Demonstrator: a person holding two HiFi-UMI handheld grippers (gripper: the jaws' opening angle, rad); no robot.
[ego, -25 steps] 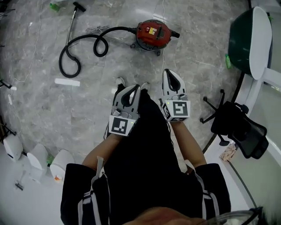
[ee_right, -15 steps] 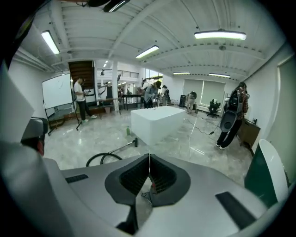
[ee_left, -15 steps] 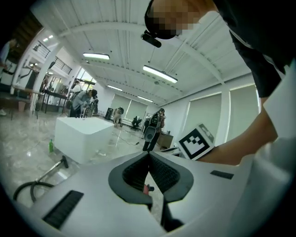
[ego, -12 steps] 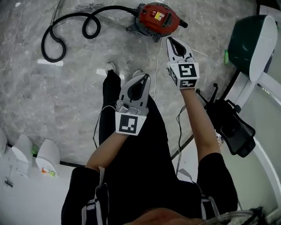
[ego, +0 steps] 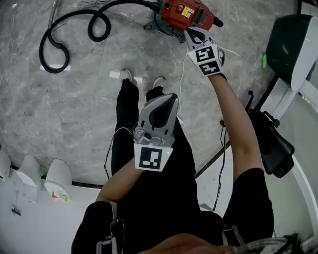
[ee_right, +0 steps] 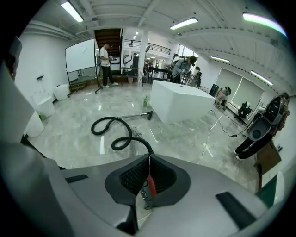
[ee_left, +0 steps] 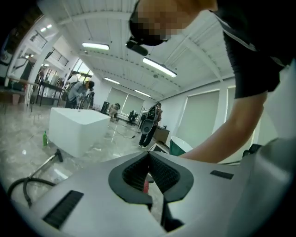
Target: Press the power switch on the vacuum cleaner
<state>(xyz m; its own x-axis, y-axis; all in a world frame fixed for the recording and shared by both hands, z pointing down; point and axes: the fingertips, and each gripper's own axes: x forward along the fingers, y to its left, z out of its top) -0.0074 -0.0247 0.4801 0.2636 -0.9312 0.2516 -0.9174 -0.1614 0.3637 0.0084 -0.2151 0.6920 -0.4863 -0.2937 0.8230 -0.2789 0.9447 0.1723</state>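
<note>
The red vacuum cleaner (ego: 185,11) stands on the marble floor at the top of the head view, its black hose (ego: 74,30) coiling away to the left. My right gripper (ego: 191,31) is stretched forward, shut, with its tips at the vacuum's near side; whether they touch it I cannot tell. In the right gripper view the jaws of that gripper (ee_right: 149,158) meet, and a red sliver of the vacuum (ee_right: 151,185) shows through the gap behind them. My left gripper (ego: 174,95) hangs back over the person's legs, shut and holding nothing, as the left gripper view (ee_left: 148,153) confirms.
A green and white tub chair (ego: 293,44) and a black office chair (ego: 271,144) stand to the right. White containers (ego: 57,178) line the lower left. A large white block (ee_right: 180,102) and several people are farther off. A thin white cable (ego: 181,74) runs along the floor.
The person has stepped closer to the vacuum. My right gripper has reached forward until its tips are at the red body. The left gripper has stayed back by the legs.
</note>
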